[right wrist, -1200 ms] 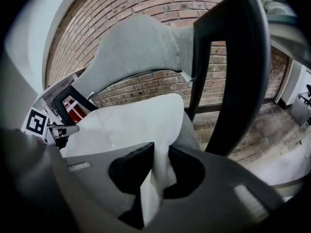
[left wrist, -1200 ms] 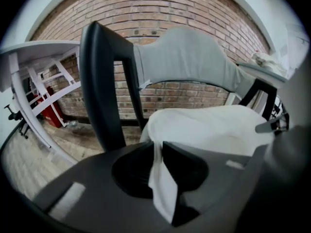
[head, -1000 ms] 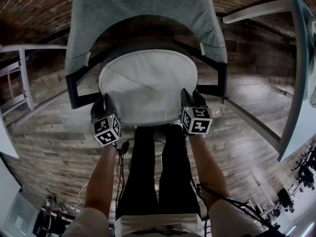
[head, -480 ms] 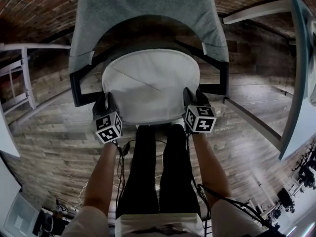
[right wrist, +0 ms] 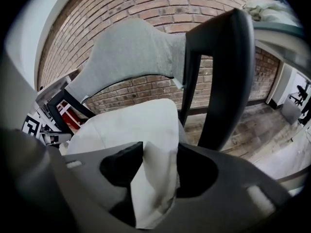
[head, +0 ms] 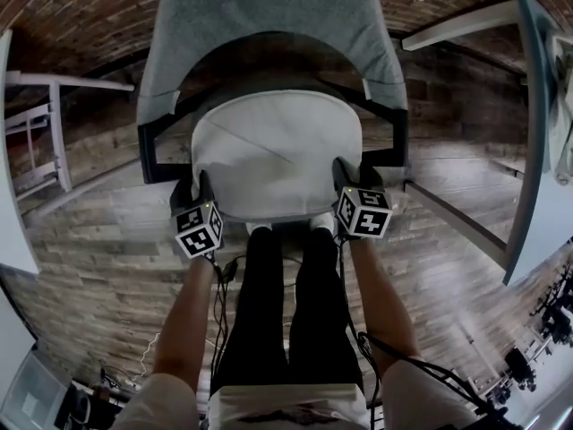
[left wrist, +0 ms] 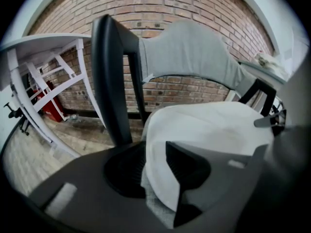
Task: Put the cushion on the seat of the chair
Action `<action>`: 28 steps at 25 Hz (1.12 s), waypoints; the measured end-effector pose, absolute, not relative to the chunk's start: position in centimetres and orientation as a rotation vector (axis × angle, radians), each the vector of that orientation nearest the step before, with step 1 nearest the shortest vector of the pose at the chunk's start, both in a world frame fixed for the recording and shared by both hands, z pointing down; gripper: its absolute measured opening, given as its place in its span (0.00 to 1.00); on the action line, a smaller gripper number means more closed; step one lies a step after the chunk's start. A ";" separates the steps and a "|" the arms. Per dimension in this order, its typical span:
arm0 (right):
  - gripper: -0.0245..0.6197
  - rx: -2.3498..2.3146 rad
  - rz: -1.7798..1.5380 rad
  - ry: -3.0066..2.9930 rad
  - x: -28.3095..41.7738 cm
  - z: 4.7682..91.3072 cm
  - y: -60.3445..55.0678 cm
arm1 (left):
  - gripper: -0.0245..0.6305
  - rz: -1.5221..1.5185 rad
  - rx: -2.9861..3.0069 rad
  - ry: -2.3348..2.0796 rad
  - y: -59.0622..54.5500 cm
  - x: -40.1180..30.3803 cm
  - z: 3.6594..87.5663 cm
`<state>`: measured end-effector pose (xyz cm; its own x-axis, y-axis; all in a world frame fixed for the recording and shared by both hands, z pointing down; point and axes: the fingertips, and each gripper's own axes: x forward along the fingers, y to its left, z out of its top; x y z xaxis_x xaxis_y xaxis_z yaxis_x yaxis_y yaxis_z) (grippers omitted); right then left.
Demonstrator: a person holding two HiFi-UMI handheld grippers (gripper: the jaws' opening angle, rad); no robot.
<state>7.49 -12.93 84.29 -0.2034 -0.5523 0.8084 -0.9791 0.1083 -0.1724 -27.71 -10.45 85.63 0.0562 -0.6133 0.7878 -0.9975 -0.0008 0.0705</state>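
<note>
With the white cushion (head: 276, 155) lying flat on the seat of the chair (head: 269, 25), the left tool (head: 192, 189) and right tool (head: 346, 172) — one at each near corner — are spreading their jaws around its edge, evidently to release it.

Black trousers (head: 282, 312); white shoe tips (head: 258, 228); pale top (head: 295, 415) with short sleeves (head: 166, 406). Left gripper (head: 193, 184) and right gripper (head: 351, 168): dark grey shells (left wrist: 87, 188), black ribbed pads (left wrist: 187, 164), white cubes (head: 198, 229) printed with black square markers; opening at the jaws, cushion (head: 273, 150) edge between. Black cables (head: 218, 312) trailing from both.
</note>
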 end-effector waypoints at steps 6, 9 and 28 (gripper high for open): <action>0.35 1.544 0.895 -1.786 8.5 81.0 -12.7 | 0.18 0.729 1.732 -1.620 -10.2 -27.0 81.5; 0.35 1.554 0.891 -1.800 8.1 78.7 -12.5 | 0.18 0.709 1.777 -1.610 -10.4 -26.4 78.1; 0.27 1.522 0.730 -2.235 -2.1 47.1 -11.5 | 0.17 0.532 2.115 -1.613 -11.1 -24.5 47.6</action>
